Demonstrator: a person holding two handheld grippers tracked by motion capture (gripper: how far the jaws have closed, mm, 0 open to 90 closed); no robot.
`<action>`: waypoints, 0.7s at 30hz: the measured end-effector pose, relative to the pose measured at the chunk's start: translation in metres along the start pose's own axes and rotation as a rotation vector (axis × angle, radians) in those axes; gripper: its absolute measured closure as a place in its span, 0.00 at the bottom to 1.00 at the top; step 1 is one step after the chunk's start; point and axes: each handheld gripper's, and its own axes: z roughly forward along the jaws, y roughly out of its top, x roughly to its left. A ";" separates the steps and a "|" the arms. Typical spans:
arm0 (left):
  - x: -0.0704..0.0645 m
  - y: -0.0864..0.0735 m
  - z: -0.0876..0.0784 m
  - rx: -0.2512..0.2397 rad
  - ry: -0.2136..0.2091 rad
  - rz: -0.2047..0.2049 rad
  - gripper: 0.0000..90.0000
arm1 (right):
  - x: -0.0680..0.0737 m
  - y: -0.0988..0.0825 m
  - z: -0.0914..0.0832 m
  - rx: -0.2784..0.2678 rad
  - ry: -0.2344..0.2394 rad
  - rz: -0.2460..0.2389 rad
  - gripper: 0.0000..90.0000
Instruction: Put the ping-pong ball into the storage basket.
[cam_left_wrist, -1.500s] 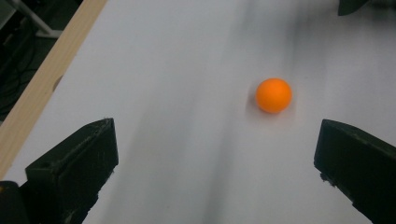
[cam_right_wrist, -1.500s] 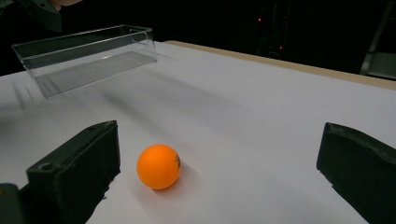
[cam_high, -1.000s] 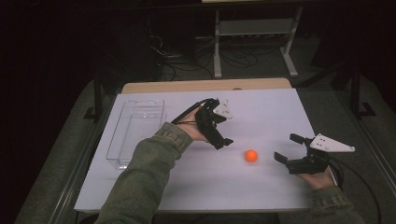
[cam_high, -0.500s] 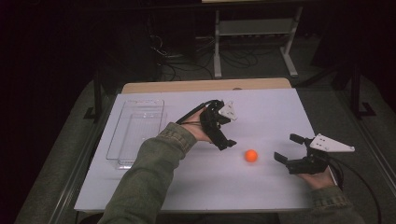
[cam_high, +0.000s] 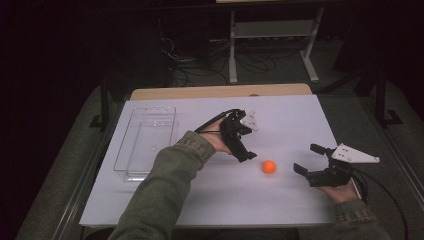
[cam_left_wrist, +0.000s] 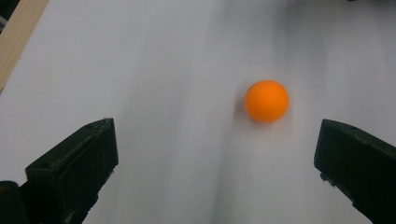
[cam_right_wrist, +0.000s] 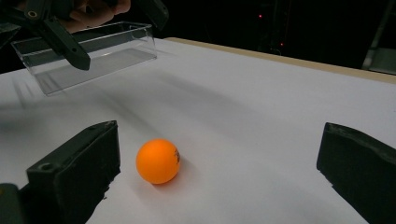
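A small orange ball (cam_high: 269, 167) rests on the white table top (cam_high: 280, 115), right of centre. My left gripper (cam_high: 243, 141) hovers just left of and beyond the ball, open, with nothing between its jaws. In the left gripper view the ball (cam_left_wrist: 266, 101) lies ahead of the open left gripper (cam_left_wrist: 215, 140), nearer its right jaw. My right gripper (cam_high: 308, 159) sits to the right of the ball, open and pointed at it. In the right gripper view the ball (cam_right_wrist: 158, 161) lies close to the left jaw of the right gripper (cam_right_wrist: 219, 149), untouched.
A clear plastic tray (cam_high: 145, 142) stands on the left part of the table, also visible as the tray (cam_right_wrist: 88, 53) behind the left gripper (cam_right_wrist: 60, 37). A wooden edge (cam_high: 220, 92) borders the far side. Dark floor, cables and a metal stand (cam_high: 270, 35) lie beyond.
My left gripper has drifted a little right and nearer, toward the ball. The ball and the right gripper have stayed where they were.
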 end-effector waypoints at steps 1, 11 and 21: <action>0.000 0.000 0.001 0.001 -0.003 0.002 0.00 | 0.000 0.000 0.000 -0.001 0.000 0.000 0.00; 0.000 0.003 0.012 0.016 -0.022 0.021 0.00 | 0.000 -0.001 0.000 0.003 -0.001 -0.003 0.00; -0.003 0.004 0.024 0.027 -0.035 0.036 0.00 | 0.000 -0.001 0.000 0.003 -0.001 -0.003 0.00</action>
